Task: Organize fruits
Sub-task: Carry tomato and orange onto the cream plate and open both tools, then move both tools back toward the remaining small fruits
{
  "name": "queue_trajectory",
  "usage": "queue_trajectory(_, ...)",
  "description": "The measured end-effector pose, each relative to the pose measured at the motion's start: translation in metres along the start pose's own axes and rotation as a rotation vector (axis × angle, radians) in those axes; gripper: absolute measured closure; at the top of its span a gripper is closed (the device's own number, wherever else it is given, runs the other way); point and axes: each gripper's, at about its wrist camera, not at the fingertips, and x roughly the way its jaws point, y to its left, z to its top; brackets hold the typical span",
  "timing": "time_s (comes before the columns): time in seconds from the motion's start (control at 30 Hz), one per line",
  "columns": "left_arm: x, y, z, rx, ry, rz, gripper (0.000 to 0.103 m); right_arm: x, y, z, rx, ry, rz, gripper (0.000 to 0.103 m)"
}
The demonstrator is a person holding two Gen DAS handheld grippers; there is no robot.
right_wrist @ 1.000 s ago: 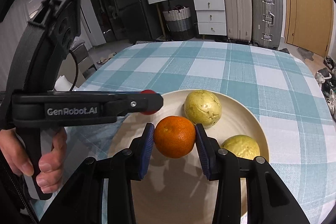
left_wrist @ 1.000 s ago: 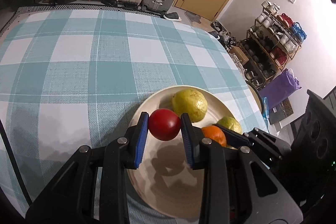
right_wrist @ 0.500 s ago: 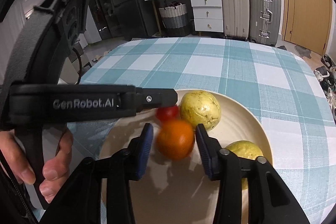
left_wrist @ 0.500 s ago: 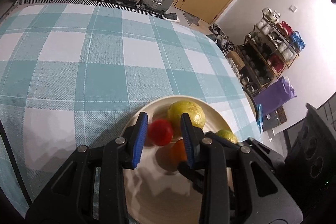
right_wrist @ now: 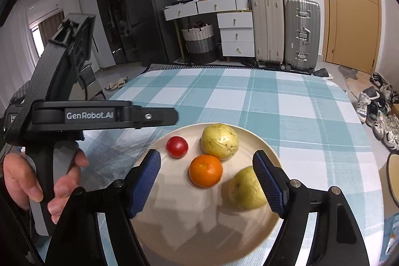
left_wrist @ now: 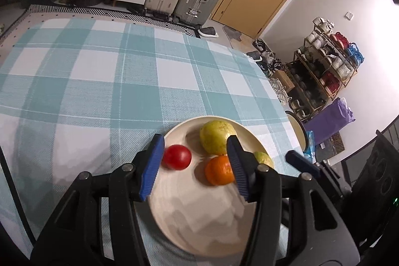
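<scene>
Both the left claw (left_wrist: 195, 165) and the right claw (right_wrist: 207, 185) hang spread wide and empty above the plate (right_wrist: 199, 236) on the tabletop (right_wrist: 274, 101). The tomato (right_wrist: 177, 146), orange (right_wrist: 205, 170) and two pale fruits rest there. Lift straight up, so no pad nudges a fruit rolling.

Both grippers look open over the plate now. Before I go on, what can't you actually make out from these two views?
- Smaller yellow-green fruit: left wrist view, mostly hidden behind the left gripper's finger; blurred in the right wrist view.
- Round cream plate: near rim cut off by both grippers' bodies.
- Whether the orange mandarin touches the large yellow-green fruit: unclear.
- Right gripper: open, holding nothing.
</scene>
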Motion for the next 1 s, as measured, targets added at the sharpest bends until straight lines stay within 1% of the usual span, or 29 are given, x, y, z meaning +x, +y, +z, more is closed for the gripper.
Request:
queue_trajectory(0.13,-0.022,-0.005,-0.012,0.026,-0.025,0.033,0.052,-0.02,0.002,-0.004,0.004,-0.021,-0.016,0.019)
queue_trajectory(0.3,-0.052,-0.017,-0.03,0.057,-0.056,0.073,0.052,-0.041,0.006,-0.011,0.009,-0.033,-0.021,0.019)
queue_trajectory(0.37,-0.063,-0.022,-0.036,0.07,-0.065,0.088,0.046,-0.051,0.008,-0.014,0.014,-0.038,-0.022,0.017)
queue_trajectory(0.4,-0.07,-0.024,-0.04,0.076,-0.073,0.096,0.039,-0.056,0.009,-0.015,0.017,-0.042,-0.022,0.016)
queue_trajectory(0.43,-0.077,-0.027,-0.044,0.081,-0.086,0.104,0.035,-0.061,0.01,-0.017,0.019,-0.048,-0.022,0.014)
queue_trajectory(0.47,-0.086,-0.03,-0.049,0.089,-0.101,0.111,0.035,-0.067,0.011,-0.019,0.021,-0.053,-0.022,0.014)
queue_trajectory(0.57,-0.1,-0.036,-0.059,0.106,-0.109,0.125,0.032,-0.081,0.013,-0.023,0.031,-0.062,-0.02,0.013)
queue_trajectory(0.63,-0.112,-0.04,-0.068,0.112,-0.119,0.14,0.019,-0.089,0.013,-0.026,0.04,-0.067,-0.015,0.012)
queue_trajectory(0.77,-0.134,-0.047,-0.086,0.128,-0.15,0.173,0.012,-0.106,0.014,-0.031,0.059,-0.082,-0.011,0.007)
queue_trajectory(0.83,-0.14,-0.05,-0.092,0.136,-0.154,0.188,0.001,-0.112,0.016,-0.034,0.065,-0.086,-0.003,0.006)
queue_trajectory(0.93,-0.154,-0.053,-0.105,0.133,-0.179,0.217,0.001,-0.123,0.017,-0.04,0.07,-0.091,0.001,0.005)
queue_trajectory(1.0,-0.161,-0.054,-0.113,0.124,-0.191,0.213,0.001,-0.129,0.018,-0.044,0.075,-0.093,0.003,0.005)
